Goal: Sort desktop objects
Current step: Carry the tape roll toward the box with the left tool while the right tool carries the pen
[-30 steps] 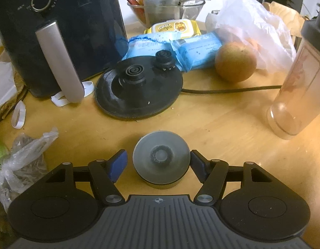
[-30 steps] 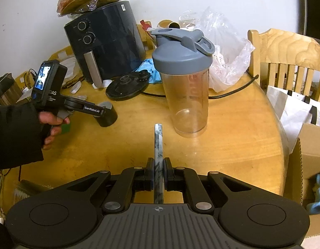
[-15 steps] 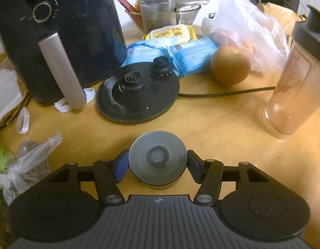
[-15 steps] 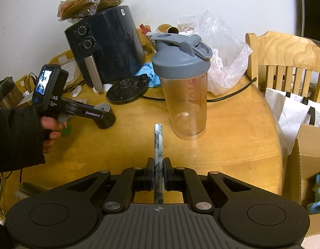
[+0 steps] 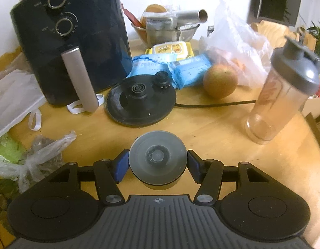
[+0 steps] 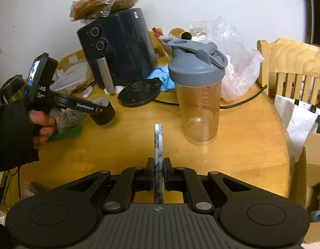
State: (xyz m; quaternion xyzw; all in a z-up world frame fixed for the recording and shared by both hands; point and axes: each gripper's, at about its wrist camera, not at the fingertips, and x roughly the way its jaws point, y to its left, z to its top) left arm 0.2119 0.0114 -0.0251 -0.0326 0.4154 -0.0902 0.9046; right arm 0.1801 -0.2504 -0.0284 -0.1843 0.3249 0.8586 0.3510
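Observation:
My left gripper (image 5: 158, 164) is shut on a round grey lid-like disc (image 5: 158, 145) with a dark knob at its centre, its blue pads pressing both sides, held just above the wooden table (image 5: 211, 137). In the right wrist view a hand in a dark sleeve (image 6: 41, 122) holds that gripper at the left. My right gripper (image 6: 158, 171) is shut on a thin marbled slab (image 6: 158, 141) seen edge-on, which sticks out forward over the table.
A black air fryer (image 5: 72, 41), a black kettle base (image 5: 141, 101) with its cord, blue packets (image 5: 189, 70) and a round fruit (image 5: 220, 81) stand behind. A grey-lidded shaker bottle (image 6: 198, 95) stands mid-table. Plastic bags lie left; a wooden chair (image 6: 292, 66) and a cardboard box (image 6: 313, 166) are right.
The left gripper's pads closed onto the grey disc and rose with it, away from the table. The right gripper kept its grip on the slab and turned a little.

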